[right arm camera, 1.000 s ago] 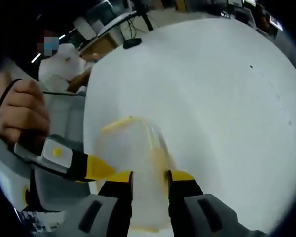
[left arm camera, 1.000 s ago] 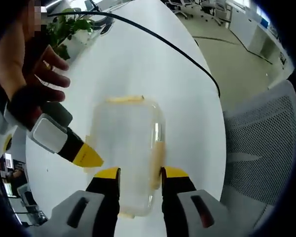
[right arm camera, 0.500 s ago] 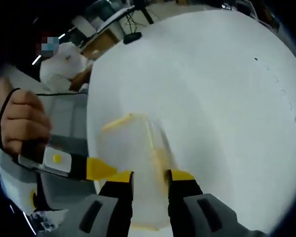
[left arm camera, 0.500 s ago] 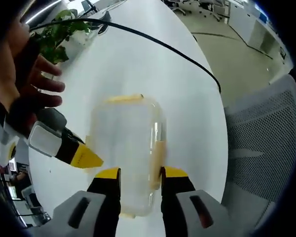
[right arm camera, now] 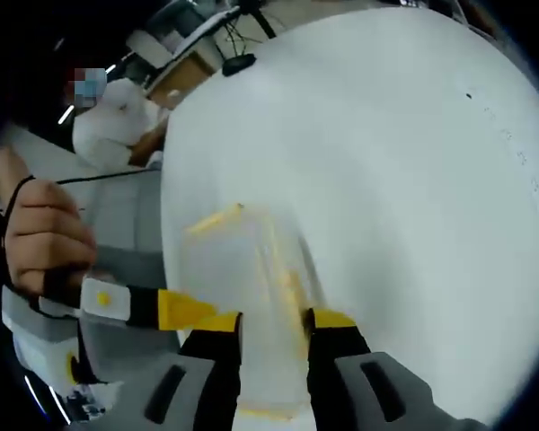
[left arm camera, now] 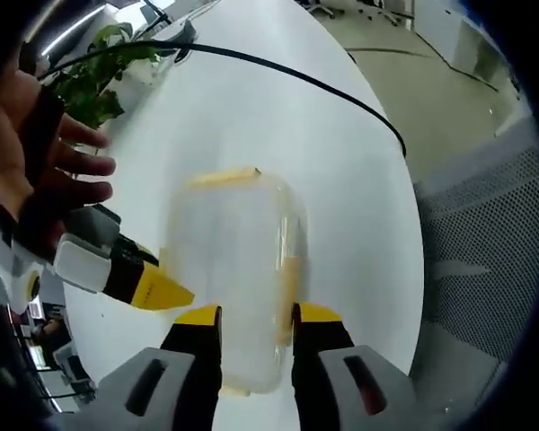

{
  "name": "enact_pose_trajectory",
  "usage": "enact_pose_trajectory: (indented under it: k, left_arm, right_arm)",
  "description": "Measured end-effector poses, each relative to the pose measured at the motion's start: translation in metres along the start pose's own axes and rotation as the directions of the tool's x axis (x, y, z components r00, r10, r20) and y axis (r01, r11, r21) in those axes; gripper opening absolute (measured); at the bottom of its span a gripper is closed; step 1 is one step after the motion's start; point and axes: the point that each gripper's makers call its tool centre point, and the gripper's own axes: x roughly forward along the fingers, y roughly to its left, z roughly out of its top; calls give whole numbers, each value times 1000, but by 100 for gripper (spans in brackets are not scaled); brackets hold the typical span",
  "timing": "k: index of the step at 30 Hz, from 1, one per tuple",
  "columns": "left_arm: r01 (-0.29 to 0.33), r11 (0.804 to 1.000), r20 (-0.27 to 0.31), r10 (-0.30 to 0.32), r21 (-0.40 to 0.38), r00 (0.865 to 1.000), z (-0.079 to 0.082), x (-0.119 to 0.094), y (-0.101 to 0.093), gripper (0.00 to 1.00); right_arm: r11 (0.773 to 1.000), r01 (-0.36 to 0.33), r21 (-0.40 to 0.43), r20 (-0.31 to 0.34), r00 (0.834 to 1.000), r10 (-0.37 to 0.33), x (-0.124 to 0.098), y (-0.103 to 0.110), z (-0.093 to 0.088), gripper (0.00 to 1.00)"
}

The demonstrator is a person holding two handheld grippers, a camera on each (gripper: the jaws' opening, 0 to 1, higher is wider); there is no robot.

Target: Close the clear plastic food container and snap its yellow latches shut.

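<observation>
The clear container (left arm camera: 229,278) lies on the white counter (left arm camera: 278,117); our left gripper (left arm camera: 249,316) and right gripper (right arm camera: 274,323) both straddle it, fingers parted; we should press each yellow latch (left arm camera: 288,287) squarely

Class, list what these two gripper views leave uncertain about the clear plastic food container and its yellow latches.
- Clear plastic food container, left gripper view: near end hidden between the left gripper jaws.
- Yellow latches, right gripper view: motion blur hides whether they are snapped.
- Lid seating: too washed out against the white table.
</observation>
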Motion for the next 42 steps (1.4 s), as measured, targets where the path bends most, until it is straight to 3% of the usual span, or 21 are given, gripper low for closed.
enact_pose_trajectory:
  k: [21, 26, 34, 42]
  left_arm:
    - [32, 999, 23, -33, 40, 999, -3, -5, 0, 32]
    - [44, 998, 41, -47, 54, 998, -5, -5, -1, 32]
    - [68, 997, 91, -66, -20, 994, 3, -13, 2, 34]
    - [102, 989, 106, -91, -103, 990, -6, -18, 9, 39]
  right_arm:
    - [998, 52, -39, 35, 998, -50, -4, 4, 0, 28]
    - [997, 57, -60, 18, 998, -56, -1, 9, -8, 34]
    - [996, 63, -67, 61, 996, -59, -6, 12, -4, 41]
    - [994, 77, -73, 69, 995, -72, -11, 14, -9, 41]
